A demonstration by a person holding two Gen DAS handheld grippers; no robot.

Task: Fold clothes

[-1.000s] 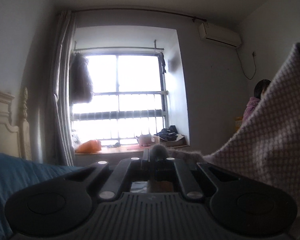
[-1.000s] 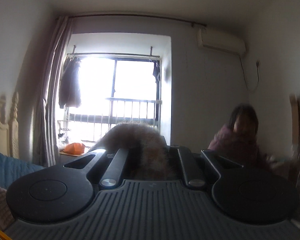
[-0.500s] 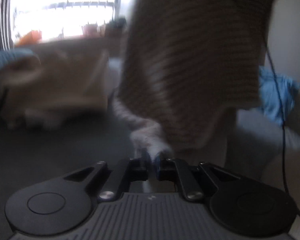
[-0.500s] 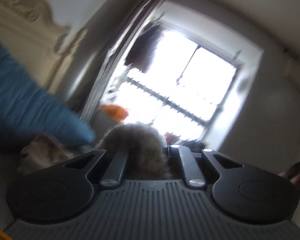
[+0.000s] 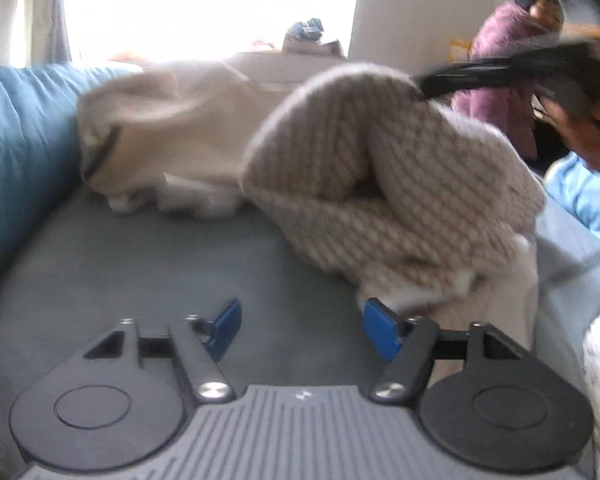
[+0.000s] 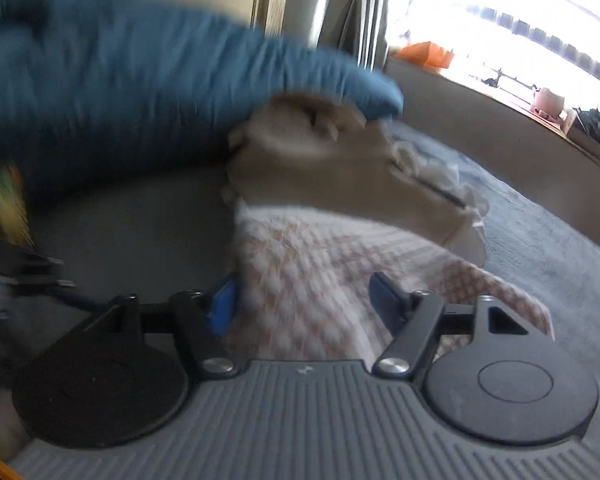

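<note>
Left wrist — knit sweater [image 5: 380, 184], unlabelled

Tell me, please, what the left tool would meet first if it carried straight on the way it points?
Probably the grey bed surface just ahead of the left tool, whose jaws are opening with nothing between them; the checked knit garment lies slightly right of that line.

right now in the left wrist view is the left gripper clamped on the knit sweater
No, the left gripper has its jaws opening with only grey bed between them, and the knit sweater lies beside the right finger.
</note>
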